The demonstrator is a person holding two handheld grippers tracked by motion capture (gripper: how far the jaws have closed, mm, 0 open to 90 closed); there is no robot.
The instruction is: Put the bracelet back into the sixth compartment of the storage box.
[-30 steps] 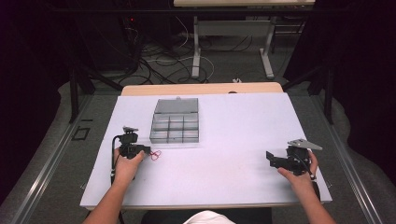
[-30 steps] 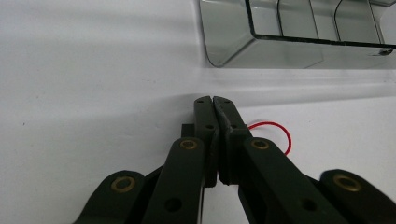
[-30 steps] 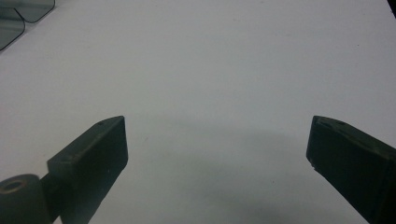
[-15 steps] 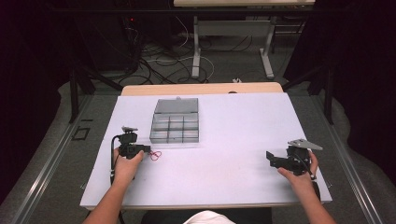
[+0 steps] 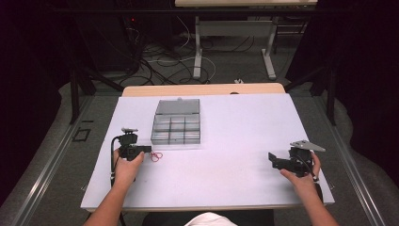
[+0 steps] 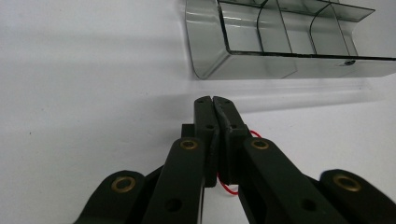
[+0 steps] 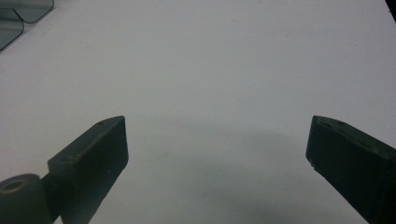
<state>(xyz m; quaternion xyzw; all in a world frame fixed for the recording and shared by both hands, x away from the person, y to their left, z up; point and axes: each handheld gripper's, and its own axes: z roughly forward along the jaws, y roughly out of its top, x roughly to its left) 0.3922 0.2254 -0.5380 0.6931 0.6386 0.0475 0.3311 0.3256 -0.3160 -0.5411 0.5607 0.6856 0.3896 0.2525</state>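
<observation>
Left claw clenched on red rubber band, low over table, just beside open compartment box. Right claw released, well apart. Risk: thin band slips out w/ a quick lift, misses compartment.

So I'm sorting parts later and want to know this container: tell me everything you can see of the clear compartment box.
The compartment box is grey-tinted clear plastic, shallow and rectangular, split by thin dividers into rows of small cells that look empty. Its hinged lid lies open at the far side. It sits flat on the white table, left of centre, nothing touching it. The left gripper sits just short of its near wall.
</observation>
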